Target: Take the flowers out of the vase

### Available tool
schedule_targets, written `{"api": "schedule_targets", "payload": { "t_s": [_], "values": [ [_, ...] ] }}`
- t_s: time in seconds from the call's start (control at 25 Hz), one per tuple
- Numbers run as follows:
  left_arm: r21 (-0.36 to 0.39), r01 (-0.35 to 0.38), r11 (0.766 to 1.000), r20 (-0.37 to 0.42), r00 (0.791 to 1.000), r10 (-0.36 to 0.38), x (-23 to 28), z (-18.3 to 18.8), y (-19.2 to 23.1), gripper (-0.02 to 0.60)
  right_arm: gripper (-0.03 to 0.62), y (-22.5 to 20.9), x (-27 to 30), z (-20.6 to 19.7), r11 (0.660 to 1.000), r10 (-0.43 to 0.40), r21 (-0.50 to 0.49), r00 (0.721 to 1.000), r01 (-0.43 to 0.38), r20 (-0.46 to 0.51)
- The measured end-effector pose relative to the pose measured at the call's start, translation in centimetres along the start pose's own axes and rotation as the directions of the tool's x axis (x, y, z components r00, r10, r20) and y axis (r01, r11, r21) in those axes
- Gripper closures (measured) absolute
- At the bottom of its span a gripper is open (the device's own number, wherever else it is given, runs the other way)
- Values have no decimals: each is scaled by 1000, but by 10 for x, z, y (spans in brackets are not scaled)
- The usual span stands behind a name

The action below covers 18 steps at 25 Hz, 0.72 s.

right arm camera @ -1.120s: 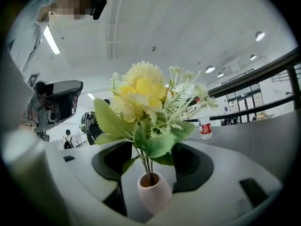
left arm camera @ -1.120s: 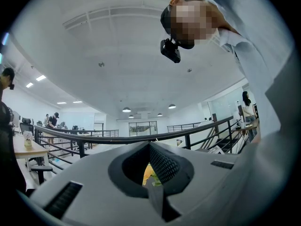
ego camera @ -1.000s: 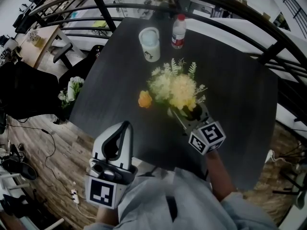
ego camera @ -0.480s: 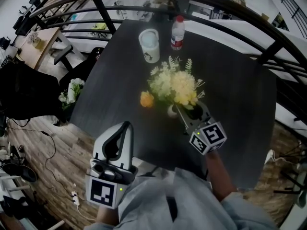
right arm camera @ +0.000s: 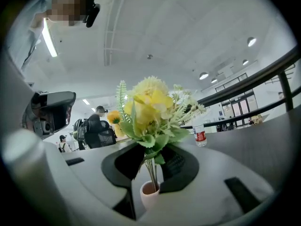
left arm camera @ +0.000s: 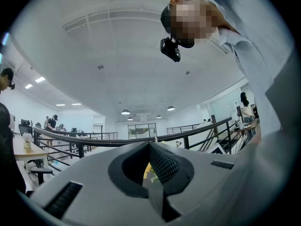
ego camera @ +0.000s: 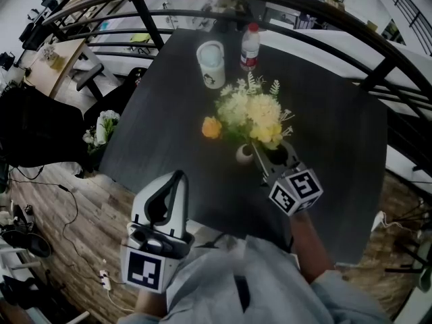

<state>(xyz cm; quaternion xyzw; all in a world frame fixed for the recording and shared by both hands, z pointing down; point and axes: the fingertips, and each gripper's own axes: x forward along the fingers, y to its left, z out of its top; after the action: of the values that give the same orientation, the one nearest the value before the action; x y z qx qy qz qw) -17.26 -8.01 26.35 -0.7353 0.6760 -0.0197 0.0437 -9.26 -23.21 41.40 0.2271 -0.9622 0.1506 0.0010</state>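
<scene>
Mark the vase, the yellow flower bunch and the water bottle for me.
vase (right arm camera: 148,197), right gripper view, front wall under the rim.
yellow flower bunch (right arm camera: 149,100), right gripper view, the big yellow bloom.
water bottle (ego camera: 250,48), head view, its clear body below the red cap.

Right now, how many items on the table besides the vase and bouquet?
3: orange flower left of the vase, white cup toward the far edge, water bottle right of the cup. The bouquet may hide something small.
</scene>
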Motion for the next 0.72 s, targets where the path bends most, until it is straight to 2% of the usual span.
{"api": "schedule_targets", "payload": {
  "t_s": [0.72],
  "values": [
    [-6,48,999,34,998,-48,8,11,-5,583,506,3,-6,43,1000,-4,-23,999,5,50]
  ]
}}
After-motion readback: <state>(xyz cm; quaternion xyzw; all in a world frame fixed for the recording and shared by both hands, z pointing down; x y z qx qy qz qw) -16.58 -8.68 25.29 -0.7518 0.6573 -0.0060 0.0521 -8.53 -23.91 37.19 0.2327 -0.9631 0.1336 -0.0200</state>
